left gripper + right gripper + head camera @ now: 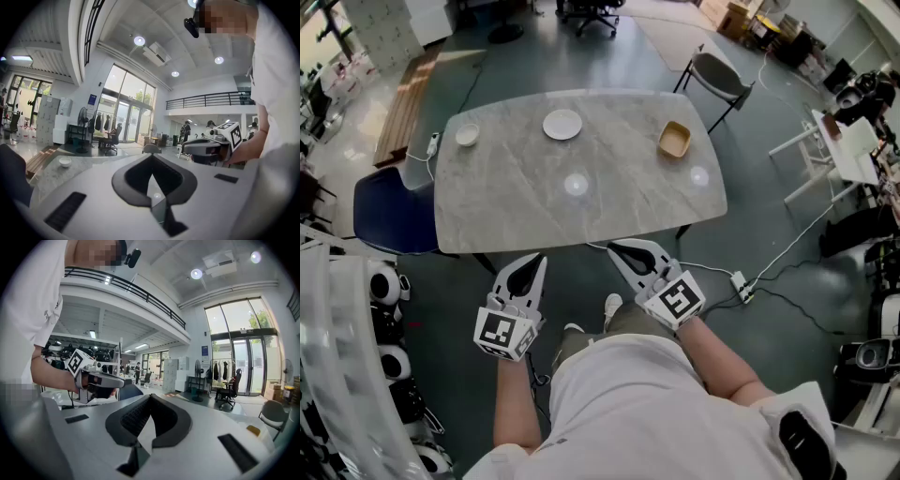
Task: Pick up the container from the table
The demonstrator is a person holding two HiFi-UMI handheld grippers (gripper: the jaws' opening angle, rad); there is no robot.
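The container (pixel 674 139), a tan square bowl, sits on the far right part of the marble table (pixel 609 192). Both grippers hang short of the table's near edge, close to the person's body and well away from the container. My left gripper (pixel 538 260) points toward the table with its jaws together and nothing between them; the left gripper view shows its tips meeting (pixel 151 156). My right gripper (pixel 615 248) is likewise shut and empty, its tips touching (pixel 150 397). Each gripper view shows the other gripper off to the side.
A white plate (pixel 562 124) and a small white bowl (pixel 467 135) stand at the table's far left. A blue chair (pixel 389 217) is at the left side, a grey chair (pixel 717 75) behind. A power strip (pixel 742 286) and cables lie on the floor at right.
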